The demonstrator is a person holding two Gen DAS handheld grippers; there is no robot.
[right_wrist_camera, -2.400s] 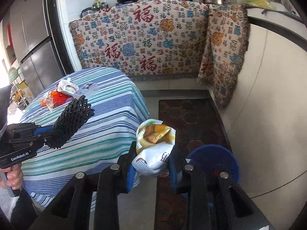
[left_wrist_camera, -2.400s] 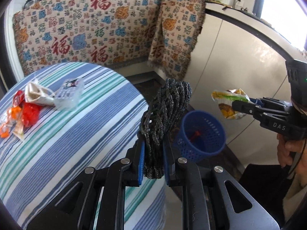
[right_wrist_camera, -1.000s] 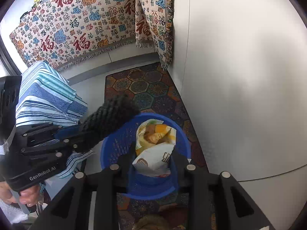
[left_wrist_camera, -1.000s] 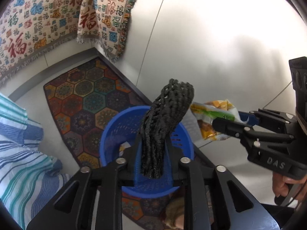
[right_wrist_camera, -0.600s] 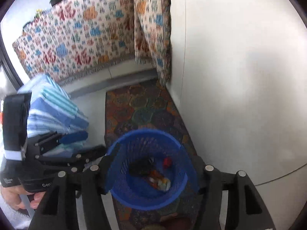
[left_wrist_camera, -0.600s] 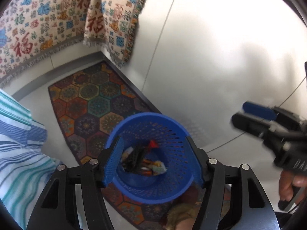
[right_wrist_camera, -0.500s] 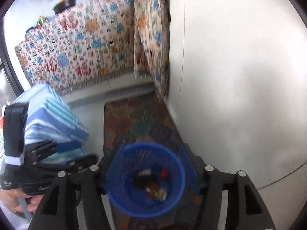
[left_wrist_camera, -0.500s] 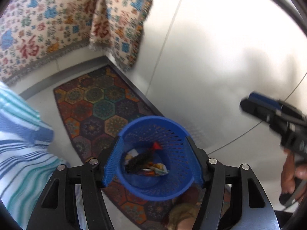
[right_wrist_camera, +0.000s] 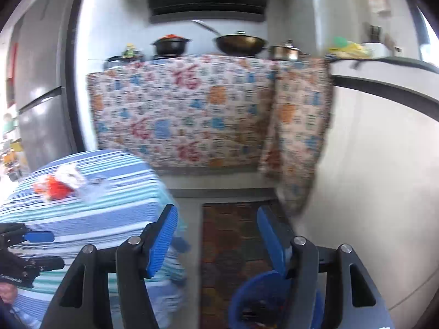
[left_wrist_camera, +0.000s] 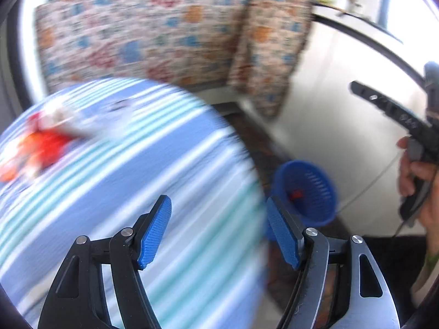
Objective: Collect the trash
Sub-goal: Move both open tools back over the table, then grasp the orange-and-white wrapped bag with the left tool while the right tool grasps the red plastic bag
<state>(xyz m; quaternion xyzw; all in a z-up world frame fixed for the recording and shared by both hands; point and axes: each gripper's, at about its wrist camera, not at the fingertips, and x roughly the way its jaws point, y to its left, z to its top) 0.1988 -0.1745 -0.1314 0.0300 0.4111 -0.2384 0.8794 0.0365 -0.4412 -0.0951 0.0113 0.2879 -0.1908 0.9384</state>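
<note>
Both grippers, left [left_wrist_camera: 219, 230] and right [right_wrist_camera: 216, 237], spread and empty. Bin [left_wrist_camera: 306, 192] holds some trash (blurry, probably wrappers). Red-white wrappers [right_wrist_camera: 59, 183] left near table's [right_wrist_camera: 115, 213] far edge.

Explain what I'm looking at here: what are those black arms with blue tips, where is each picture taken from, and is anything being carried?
No robot here: a person holds a pair of hand-held tongs in each hand, each with a fisheye camera looking along its blue pads. One picture looks from the left tongs, the other from the right tongs. Both stand open and empty; their jaws have just been opening. In the left view the right hand grips its handle. A striped tablecloth covers the table, with a blurred heap of red and white wrappers on it. A blue basket stands on the floor, something red inside.
</note>
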